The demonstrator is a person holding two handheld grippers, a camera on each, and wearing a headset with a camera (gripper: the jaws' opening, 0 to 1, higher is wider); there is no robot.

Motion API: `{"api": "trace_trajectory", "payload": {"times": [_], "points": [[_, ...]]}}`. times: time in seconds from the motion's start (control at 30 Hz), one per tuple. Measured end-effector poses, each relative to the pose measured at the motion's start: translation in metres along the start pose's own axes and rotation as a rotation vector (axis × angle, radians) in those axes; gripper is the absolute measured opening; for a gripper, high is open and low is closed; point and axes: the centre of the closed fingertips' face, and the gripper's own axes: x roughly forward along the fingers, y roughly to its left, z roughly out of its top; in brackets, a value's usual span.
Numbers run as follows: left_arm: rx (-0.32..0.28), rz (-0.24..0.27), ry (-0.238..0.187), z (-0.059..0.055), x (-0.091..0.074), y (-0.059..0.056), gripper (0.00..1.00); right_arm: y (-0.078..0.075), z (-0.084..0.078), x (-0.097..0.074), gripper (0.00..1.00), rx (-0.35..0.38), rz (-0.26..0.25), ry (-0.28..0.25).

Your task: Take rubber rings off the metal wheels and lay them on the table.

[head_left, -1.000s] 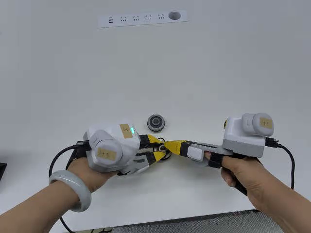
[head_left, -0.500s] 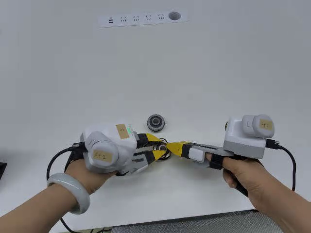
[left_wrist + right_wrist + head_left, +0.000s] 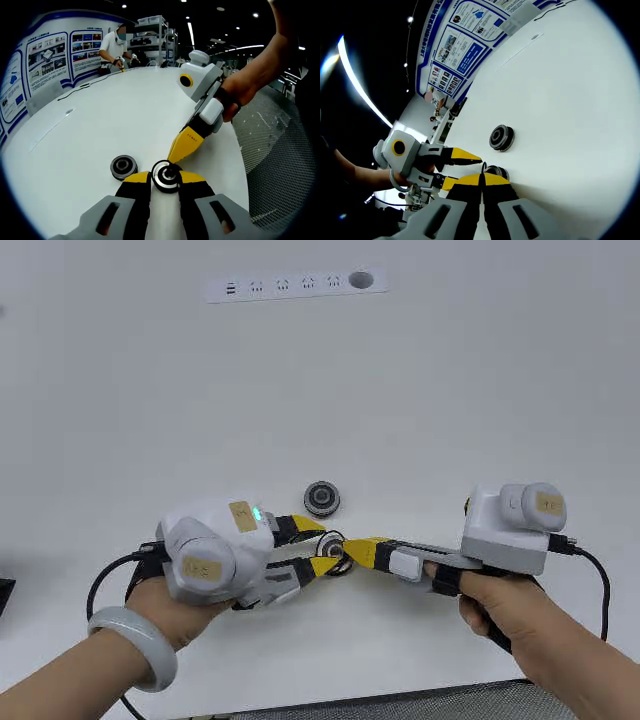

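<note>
A small metal wheel (image 3: 332, 546) (image 3: 166, 176) sits between the yellow jaws of my left gripper (image 3: 328, 545) (image 3: 166, 175), which is shut on it just above the white table (image 3: 420, 420). From the right, my right gripper (image 3: 352, 549) (image 3: 482, 177) meets the wheel's edge with its jaws closed. A thin black loop of the rubber ring (image 3: 484, 167) rises from its tips. A second wheel (image 3: 321, 497) (image 3: 124, 166) (image 3: 501, 137), with its black ring on, lies flat on the table just beyond.
A white power strip (image 3: 295, 283) lies at the table's far edge. A grey mat (image 3: 400, 705) runs along the near edge. In the left gripper view a person (image 3: 116, 45) stands far off by wall posters.
My left gripper has tilted and its jaws have turned, so the held wheel now shows between them. The right gripper's tip stays against the wheel, shifted slightly right and down.
</note>
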Motion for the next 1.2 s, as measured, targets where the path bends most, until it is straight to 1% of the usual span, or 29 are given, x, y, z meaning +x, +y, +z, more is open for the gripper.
{"api": "trace_trajectory", "payload": {"times": [0.17, 0.33, 0.43, 0.73, 0.97, 1.2], "points": [[-0.004, 0.009, 0.004, -0.002, -0.002, 0.002, 0.25, 0.001, 0.000, 0.000, 0.02, 0.002, 0.004, -0.001], [-0.013, 0.010, 0.010, -0.005, -0.004, 0.002, 0.27, 0.005, 0.000, -0.001, 0.02, 0.003, 0.011, -0.005], [-0.019, 0.016, 0.012, -0.008, -0.007, 0.002, 0.30, 0.008, 0.000, -0.002, 0.02, 0.004, 0.016, -0.007], [-0.038, 0.032, 0.025, -0.016, -0.012, 0.003, 0.36, 0.011, 0.004, -0.006, 0.02, 0.008, 0.022, -0.029], [-0.048, 0.043, 0.022, -0.017, -0.014, 0.005, 0.40, 0.006, 0.013, -0.015, 0.02, 0.024, 0.010, -0.065], [-0.049, 0.051, 0.022, -0.018, -0.014, 0.007, 0.42, -0.001, 0.023, -0.024, 0.02, 0.036, -0.014, -0.105]]}}
